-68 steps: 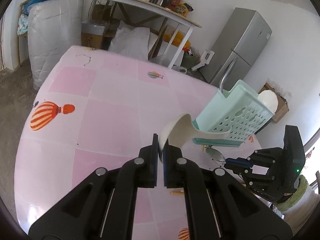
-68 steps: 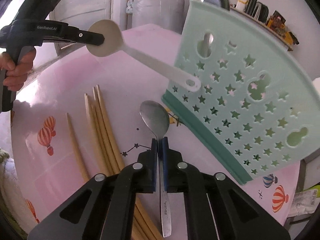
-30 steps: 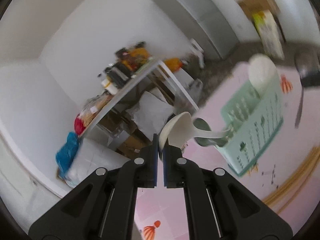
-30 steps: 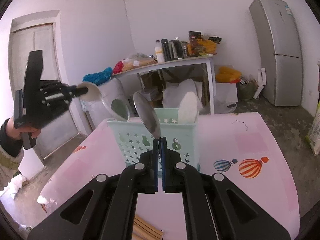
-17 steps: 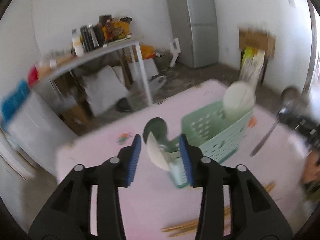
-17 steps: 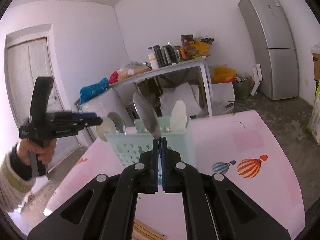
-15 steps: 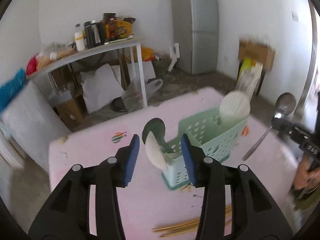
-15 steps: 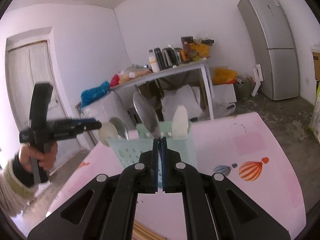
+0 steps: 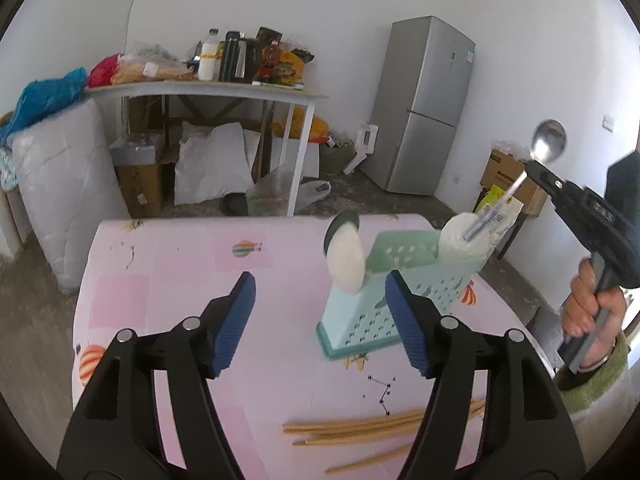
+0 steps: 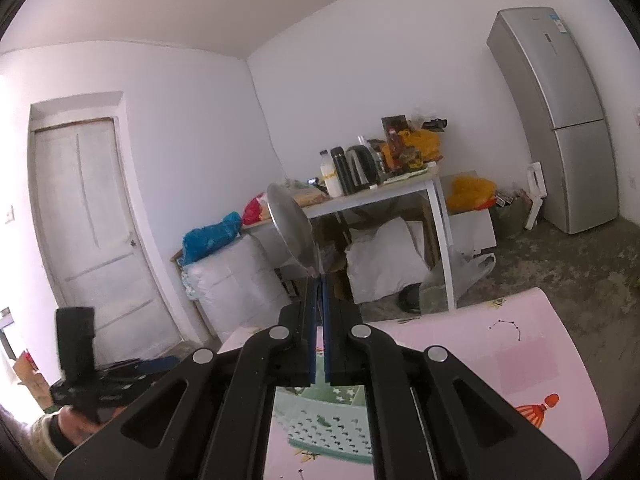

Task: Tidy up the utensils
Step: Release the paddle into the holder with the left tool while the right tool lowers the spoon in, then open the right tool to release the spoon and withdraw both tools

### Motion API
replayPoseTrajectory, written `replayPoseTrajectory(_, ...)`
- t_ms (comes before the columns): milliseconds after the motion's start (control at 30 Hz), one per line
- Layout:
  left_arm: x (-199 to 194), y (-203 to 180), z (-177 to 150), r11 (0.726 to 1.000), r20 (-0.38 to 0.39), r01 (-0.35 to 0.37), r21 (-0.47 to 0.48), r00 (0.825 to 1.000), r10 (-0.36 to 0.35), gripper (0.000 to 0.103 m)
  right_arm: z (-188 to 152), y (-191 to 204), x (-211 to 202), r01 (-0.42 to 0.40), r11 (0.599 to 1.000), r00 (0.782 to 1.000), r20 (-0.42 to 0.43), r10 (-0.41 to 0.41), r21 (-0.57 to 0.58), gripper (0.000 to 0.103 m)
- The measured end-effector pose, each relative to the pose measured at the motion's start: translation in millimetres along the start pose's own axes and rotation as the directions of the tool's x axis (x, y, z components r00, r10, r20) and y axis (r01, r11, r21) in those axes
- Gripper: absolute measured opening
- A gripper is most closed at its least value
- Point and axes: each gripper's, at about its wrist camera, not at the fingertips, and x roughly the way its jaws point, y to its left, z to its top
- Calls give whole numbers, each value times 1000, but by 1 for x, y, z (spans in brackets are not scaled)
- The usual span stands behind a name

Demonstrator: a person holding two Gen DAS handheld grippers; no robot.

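A mint green utensil basket with star holes stands on the pink table. A white ladle, a dark spoon behind it and a white paddle stand in it. My left gripper is open and empty, just in front of the basket. My right gripper is shut on a metal spoon, bowl up, above the basket. In the left wrist view that spoon hangs handle down over the basket's right end. Several wooden chopsticks lie on the table near me.
A cluttered side table with bottles and bags stands behind the pink table. A grey fridge is at the back right, a white bundle at the left. A white door is in the right wrist view.
My left gripper let go of the white ladle in the basket, opened wide and drew back. My right gripper lifted the metal spoon off the table and brought it over the basket.
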Motion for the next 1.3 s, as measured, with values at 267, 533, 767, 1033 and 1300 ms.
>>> replayPoseTrajectory(267,5,9,-25,999,-46,20,-28,999,-21,71,-29,-11,36,99,994,989,-110,-103,-39,3)
replayPoseTrajectory(533,10,9,-34,999,-72,33,-38,997,-35,75,-47,-16,34,158,986,971,-172,-164,-44,10)
replayPoseTrajectory(767,11,-2,-37,999,-91,27,-21,995,-29,78,-45,-12,11,192,980,973,-122,-196,-42,25)
replayPoseTrajectory(1033,9,-14,-45,999,-108,42,15,993,-40,82,-53,-8,-32,250,968,965,-84,-250,-8,43)
replayPoseTrajectory(1300,15,-28,-66,995,-178,91,28,980,-84,84,-103,-3,-53,297,954,931,-238,-278,47,51)
